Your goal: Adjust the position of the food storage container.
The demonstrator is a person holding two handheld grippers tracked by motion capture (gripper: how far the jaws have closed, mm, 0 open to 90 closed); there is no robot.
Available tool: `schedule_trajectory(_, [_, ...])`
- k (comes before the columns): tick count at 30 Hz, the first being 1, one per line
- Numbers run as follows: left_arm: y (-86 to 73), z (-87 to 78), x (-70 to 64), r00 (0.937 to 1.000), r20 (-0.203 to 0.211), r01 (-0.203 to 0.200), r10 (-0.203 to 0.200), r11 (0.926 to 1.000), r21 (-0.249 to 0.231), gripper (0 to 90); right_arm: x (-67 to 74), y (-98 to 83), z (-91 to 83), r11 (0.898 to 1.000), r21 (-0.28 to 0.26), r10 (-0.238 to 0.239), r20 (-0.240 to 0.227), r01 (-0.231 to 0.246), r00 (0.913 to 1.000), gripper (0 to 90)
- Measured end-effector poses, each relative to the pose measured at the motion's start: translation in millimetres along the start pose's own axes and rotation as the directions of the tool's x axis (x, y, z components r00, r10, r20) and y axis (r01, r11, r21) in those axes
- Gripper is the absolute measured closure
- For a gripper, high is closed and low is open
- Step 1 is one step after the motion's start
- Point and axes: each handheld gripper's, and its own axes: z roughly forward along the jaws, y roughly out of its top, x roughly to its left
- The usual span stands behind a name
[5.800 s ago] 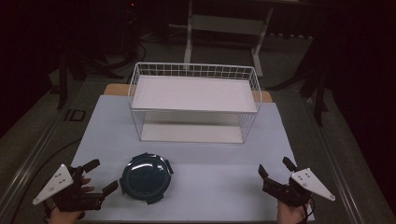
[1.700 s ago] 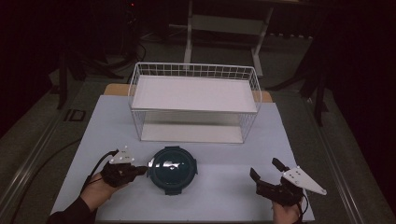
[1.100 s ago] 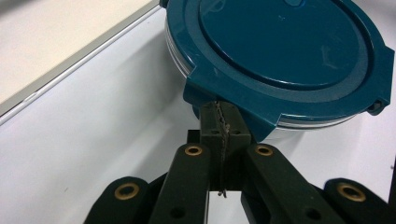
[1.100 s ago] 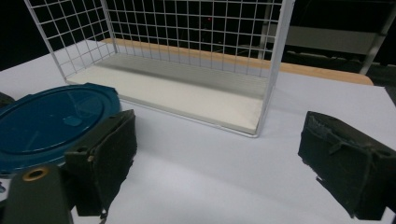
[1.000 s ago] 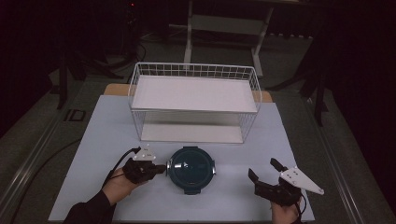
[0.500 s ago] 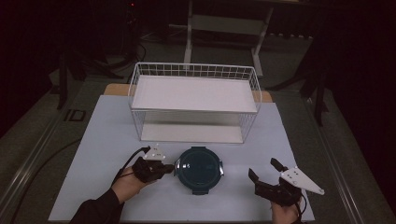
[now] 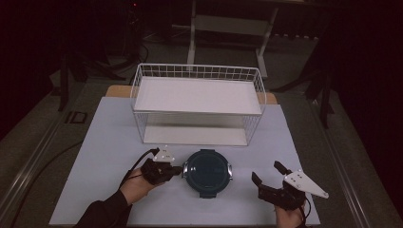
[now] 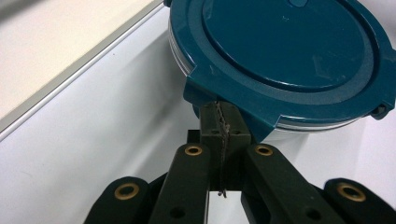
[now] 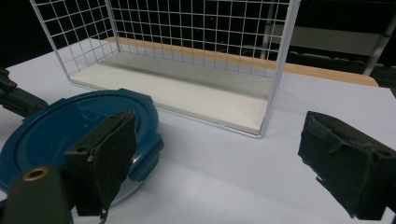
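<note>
container's (image 8: 280, 56) far rim cut off

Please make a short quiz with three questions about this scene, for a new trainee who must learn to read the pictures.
1. True or false: the left gripper has its jaws wide open.
2. What does the left gripper touch? A) the wire rack B) the round blue container C) the table
3. Fill in: the right gripper has its jaws ____.

Key:
1. False. In the left gripper view the jaws are pressed together.
2. B. The closed tips meet a latch tab on the lid's rim.
3. Open, with nothing between them.
</note>
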Motion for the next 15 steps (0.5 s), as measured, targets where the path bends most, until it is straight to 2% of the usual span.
schedule_trajectory(4, [3.0,2.9,-1.3,0.9999,-0.004,-0.010,0.010,0.9999,0.003,89.7,-0.3,-0.5,0.9,1.000,0.002,0.001,-0.004,-0.001,1.0000,11.2])
schedule_trajectory(8, [-0.3,2.6,-0.5,0.9998,0.016,-0.007,0.007,1.0000,-0.001,89.6,-0.3,-0.3,0.6,1.000,0.000,0.000,-0.008,0.000,1.0000,11.3])
schedule_trajectory(10, [-2.0,2.0,-0.6,0.9999,0.011,-0.009,0.009,1.0000,0.003,88.5,-0.5,-0.3,0.6,1.000,0.000,0.001,-0.008,-0.001,1.0000,11.3])
schedule_trajectory(13, [-6.1,-5.6,2.2,0.9999,-0.014,0.004,-0.004,0.9998,-0.017,73.8,0.3,-0.6,2.2,1.000,0.006,-0.015,-0.016,0.015,0.9998,11.2])
schedule_trajectory(14, [-5.9,-8.7,2.9,0.9998,-0.018,0.008,-0.009,0.9996,-0.027,73.8,0.3,-0.6,2.2,1.000,0.006,-0.015,-0.016,0.015,0.9998,11.2])
schedule_trajectory(15, [-5.0,-15.7,3.2,0.9996,-0.020,0.018,-0.019,0.9984,-0.054,61.0,2.0,-0.1,3.4,0.999,0.003,-0.038,-0.026,0.038,0.9989,11.2])
